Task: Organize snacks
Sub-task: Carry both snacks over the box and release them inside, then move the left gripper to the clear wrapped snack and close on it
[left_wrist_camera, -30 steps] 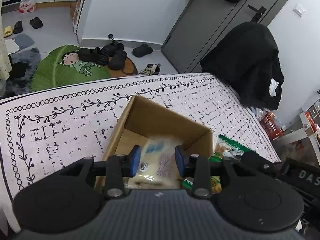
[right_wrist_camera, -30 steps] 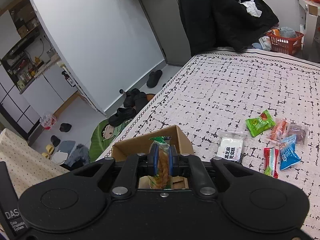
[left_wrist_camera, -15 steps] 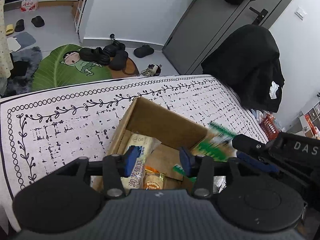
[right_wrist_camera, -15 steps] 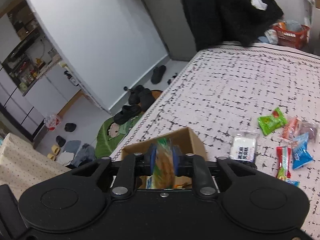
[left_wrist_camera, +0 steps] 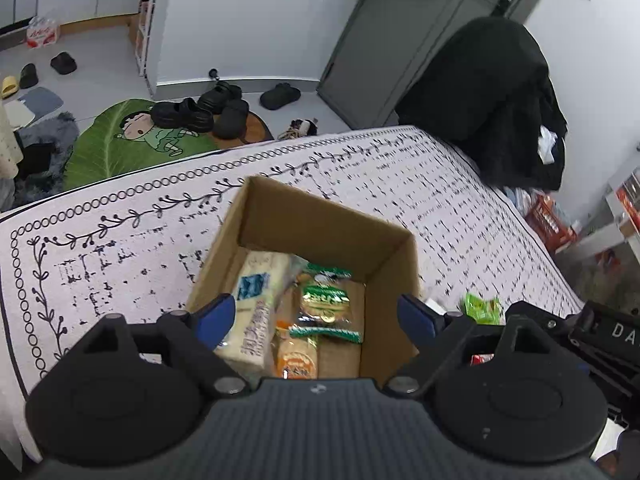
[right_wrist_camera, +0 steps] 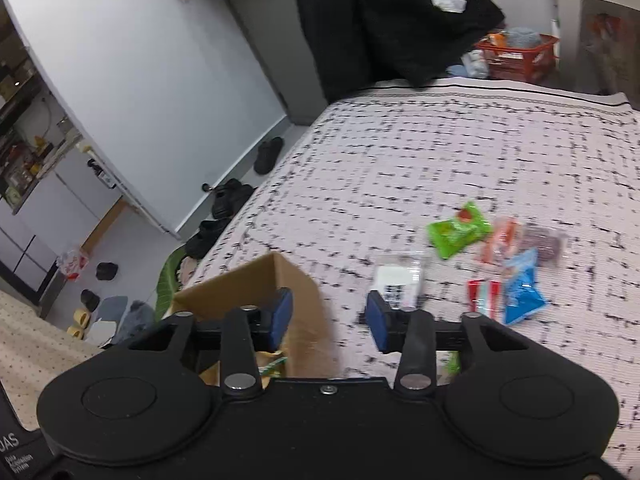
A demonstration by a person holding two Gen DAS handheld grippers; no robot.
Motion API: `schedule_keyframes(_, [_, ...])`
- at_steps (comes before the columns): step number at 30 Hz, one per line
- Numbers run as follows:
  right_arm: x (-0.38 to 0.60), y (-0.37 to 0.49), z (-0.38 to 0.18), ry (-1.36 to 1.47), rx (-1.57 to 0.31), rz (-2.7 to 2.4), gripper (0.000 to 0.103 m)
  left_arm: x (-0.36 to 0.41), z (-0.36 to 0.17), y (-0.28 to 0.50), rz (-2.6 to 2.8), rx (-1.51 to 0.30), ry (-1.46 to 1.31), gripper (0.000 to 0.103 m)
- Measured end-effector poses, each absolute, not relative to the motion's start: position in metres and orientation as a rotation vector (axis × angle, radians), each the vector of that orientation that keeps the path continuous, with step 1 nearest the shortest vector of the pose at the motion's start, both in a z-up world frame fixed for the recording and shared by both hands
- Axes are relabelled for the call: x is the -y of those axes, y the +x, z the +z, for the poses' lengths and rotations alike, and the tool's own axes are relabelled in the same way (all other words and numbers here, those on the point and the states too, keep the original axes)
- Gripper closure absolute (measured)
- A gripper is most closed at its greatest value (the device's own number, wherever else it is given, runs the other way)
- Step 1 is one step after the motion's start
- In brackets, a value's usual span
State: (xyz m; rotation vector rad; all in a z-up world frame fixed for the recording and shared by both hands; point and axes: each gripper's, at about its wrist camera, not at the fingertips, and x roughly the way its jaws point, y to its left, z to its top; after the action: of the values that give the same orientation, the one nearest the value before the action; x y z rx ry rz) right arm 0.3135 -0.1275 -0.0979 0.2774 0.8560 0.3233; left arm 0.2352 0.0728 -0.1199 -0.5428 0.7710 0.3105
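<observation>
The cardboard box (left_wrist_camera: 320, 240) sits on the patterned bedspread (left_wrist_camera: 120, 248). Inside the box, from left to right, lie a long pale packet (left_wrist_camera: 256, 308), a small orange packet (left_wrist_camera: 296, 360) and a green-trimmed snack pack (left_wrist_camera: 326, 304). The left gripper (left_wrist_camera: 316, 318) hangs over the box with its blue pads spread wide and nothing between them. The right gripper (right_wrist_camera: 328, 316) is at the box's right wall, jaws wide apart and empty. Right of the box on the bedspread lie a white packet (right_wrist_camera: 398, 276), a green packet (right_wrist_camera: 458, 232), a red packet (right_wrist_camera: 484, 296), a blue packet (right_wrist_camera: 522, 290) and, blurred, an orange one (right_wrist_camera: 500, 240).
</observation>
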Motion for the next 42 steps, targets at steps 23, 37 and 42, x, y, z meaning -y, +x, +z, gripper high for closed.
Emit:
schedule_keyframes(23, [0.233,0.314,-0.134,0.384,-0.912,0.221,0.047,0.014,-0.1,0.245,0.111,-0.718,-0.366,0.013])
schedule_keyframes(37, [0.272,0.311,-0.157,0.455,-0.957,0.227,0.046,0.06,-0.117,0.25,0.008,-0.777,-0.293,0.046])
schedule_keyframes(42, [0.275,0.312,-0.165,0.487,-0.971,0.242,0.046,0.072,-0.131,0.252,-0.007,-0.811,-0.26,0.062])
